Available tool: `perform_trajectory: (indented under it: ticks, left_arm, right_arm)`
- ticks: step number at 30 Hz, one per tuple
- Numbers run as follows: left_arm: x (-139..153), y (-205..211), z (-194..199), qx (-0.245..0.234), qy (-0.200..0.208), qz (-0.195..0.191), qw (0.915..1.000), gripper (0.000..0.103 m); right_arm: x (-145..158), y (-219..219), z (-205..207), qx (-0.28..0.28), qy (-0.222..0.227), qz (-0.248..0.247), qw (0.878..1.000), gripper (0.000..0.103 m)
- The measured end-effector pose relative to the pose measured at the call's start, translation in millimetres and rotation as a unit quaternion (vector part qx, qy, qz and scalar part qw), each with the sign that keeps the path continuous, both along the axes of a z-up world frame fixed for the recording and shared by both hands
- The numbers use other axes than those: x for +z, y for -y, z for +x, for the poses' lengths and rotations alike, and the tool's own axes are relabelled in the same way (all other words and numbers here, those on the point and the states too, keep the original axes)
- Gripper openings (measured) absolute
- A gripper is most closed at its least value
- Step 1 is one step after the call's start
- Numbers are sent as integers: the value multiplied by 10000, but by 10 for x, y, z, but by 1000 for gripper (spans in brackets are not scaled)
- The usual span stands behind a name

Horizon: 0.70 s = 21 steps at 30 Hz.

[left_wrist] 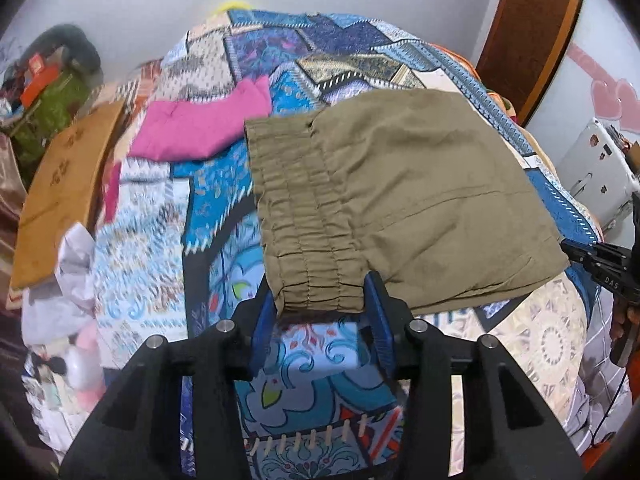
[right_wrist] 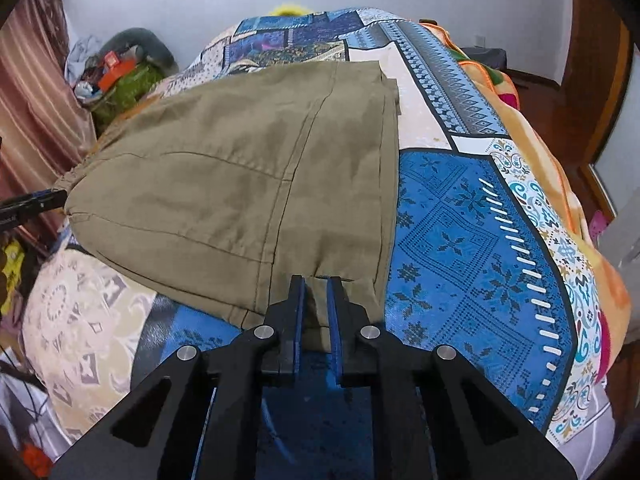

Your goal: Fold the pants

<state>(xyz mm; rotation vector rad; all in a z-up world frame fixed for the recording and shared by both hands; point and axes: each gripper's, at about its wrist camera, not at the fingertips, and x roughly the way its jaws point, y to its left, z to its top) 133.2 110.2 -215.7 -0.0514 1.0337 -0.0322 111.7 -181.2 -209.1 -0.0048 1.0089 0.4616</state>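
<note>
Khaki pants [left_wrist: 404, 196] lie folded on the patterned bedspread [left_wrist: 200, 208], their elastic waistband [left_wrist: 304, 232] toward the left. My left gripper [left_wrist: 322, 296] is open, its blue fingers on either side of the waistband's near corner. In the right wrist view the pants [right_wrist: 240, 168] fill the middle. My right gripper [right_wrist: 317, 284] is nearly closed and pinches the near folded edge of the pants between its blue pads. The right gripper also shows at the right edge of the left wrist view [left_wrist: 600, 264].
A pink garment [left_wrist: 204, 124] lies on the bed beyond the waistband. A cardboard box [left_wrist: 64, 184] and clutter stand at the left of the bed. An orange blanket [right_wrist: 560, 168] runs along the bed's right side. A wooden door [left_wrist: 532, 28] is at the back right.
</note>
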Motion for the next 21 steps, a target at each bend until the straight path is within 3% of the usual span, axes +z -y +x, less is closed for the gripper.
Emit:
perform_trajectory:
  ticks: [5, 11, 14, 16, 18, 21]
  left_arm:
    - [-107, -11, -62, 186, 47, -93, 9998, 48]
    - [137, 25, -74, -7, 76, 396, 9992, 56]
    - [300, -18, -27, 69, 241, 509, 9984, 63]
    - [404, -69, 56, 162, 368, 536, 9978, 66]
    - [472, -109, 170, 230, 437, 568, 9972, 67]
    - [537, -171, 391, 364, 487, 604, 9963, 67]
  right_arm:
    - [-49, -10, -31, 74, -3, -138, 9999, 9]
    - [28, 9, 38, 189, -163, -152, 9996, 9]
    - [97, 40, 120, 177, -301, -114, 9993, 19]
    - [186, 111, 203, 29, -239, -8, 9997, 38]
    - [316, 176, 308, -110, -24, 109, 9999, 44]
    - [485, 219, 491, -234, 249, 160, 9993, 44]
